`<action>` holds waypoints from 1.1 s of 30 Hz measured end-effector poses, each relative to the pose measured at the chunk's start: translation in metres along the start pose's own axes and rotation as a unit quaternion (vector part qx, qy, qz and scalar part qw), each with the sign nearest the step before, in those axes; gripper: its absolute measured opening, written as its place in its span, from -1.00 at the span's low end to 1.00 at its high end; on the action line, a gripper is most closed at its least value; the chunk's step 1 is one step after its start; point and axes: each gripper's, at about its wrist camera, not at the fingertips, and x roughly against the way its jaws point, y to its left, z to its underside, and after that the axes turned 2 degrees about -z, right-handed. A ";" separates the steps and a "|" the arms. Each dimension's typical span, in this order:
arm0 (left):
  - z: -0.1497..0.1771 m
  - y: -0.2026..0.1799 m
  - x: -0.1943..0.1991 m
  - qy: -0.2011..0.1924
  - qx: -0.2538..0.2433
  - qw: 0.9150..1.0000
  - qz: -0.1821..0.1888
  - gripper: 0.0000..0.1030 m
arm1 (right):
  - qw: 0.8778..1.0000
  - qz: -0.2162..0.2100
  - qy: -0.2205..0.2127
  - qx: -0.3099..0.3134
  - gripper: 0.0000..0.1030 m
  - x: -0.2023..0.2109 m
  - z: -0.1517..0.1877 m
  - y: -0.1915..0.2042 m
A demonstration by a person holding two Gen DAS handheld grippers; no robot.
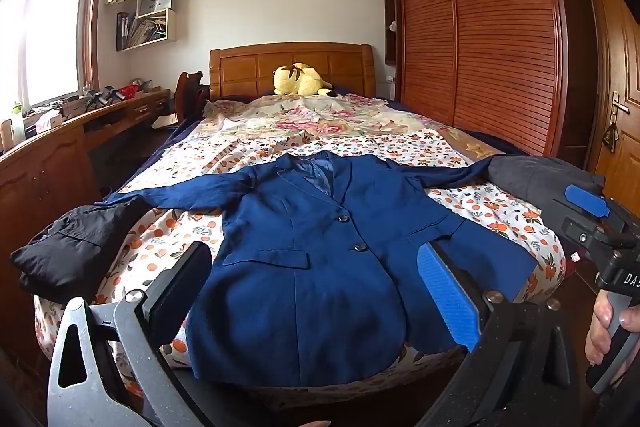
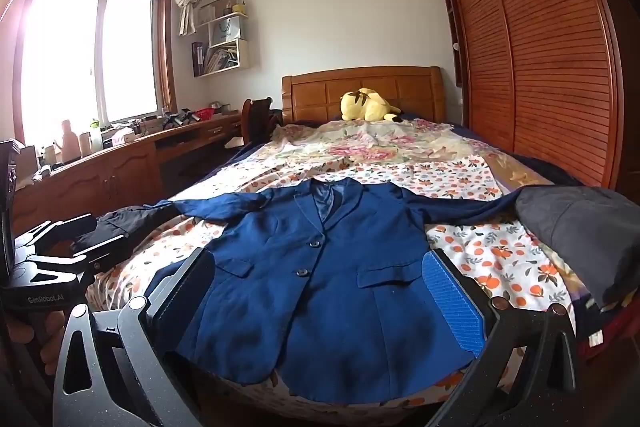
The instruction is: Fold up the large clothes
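Note:
A dark blue blazer [image 1: 320, 247] [image 2: 320, 279] lies front up on the foot of the bed, buttoned, with both sleeves spread out to the sides. My left gripper [image 1: 320, 287] hovers over its hem with the jaws wide open and nothing between them. My right gripper [image 2: 320, 295] is also wide open and empty, held just short of the hem. The right gripper [image 1: 592, 223] also shows at the right edge of the left wrist view, with a hand [image 1: 604, 323] on its handle. The left gripper [image 2: 60, 255] appears at the left edge of the right wrist view.
The bed [image 1: 400, 143] has a floral and orange-print cover. A black garment [image 1: 72, 247] lies at its left corner, a dark grey one [image 2: 580, 223] at its right. A yellow plush toy [image 1: 300, 81] sits by the headboard. A wooden desk [image 1: 48, 155] runs on the left, a wardrobe [image 1: 480, 27] on the right.

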 end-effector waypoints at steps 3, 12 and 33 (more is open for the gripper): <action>0.000 -0.001 0.000 0.000 -0.001 1.000 0.000 1.00 | 1.000 0.000 -0.001 0.001 1.00 0.000 0.000 0.000; -0.001 -0.001 0.001 -0.002 0.000 1.000 0.001 1.00 | 1.000 0.000 0.000 -0.001 1.00 -0.001 0.001 0.000; -0.004 -0.005 0.007 -0.006 0.000 1.000 0.000 1.00 | 1.000 0.000 0.000 -0.003 1.00 0.000 0.002 0.000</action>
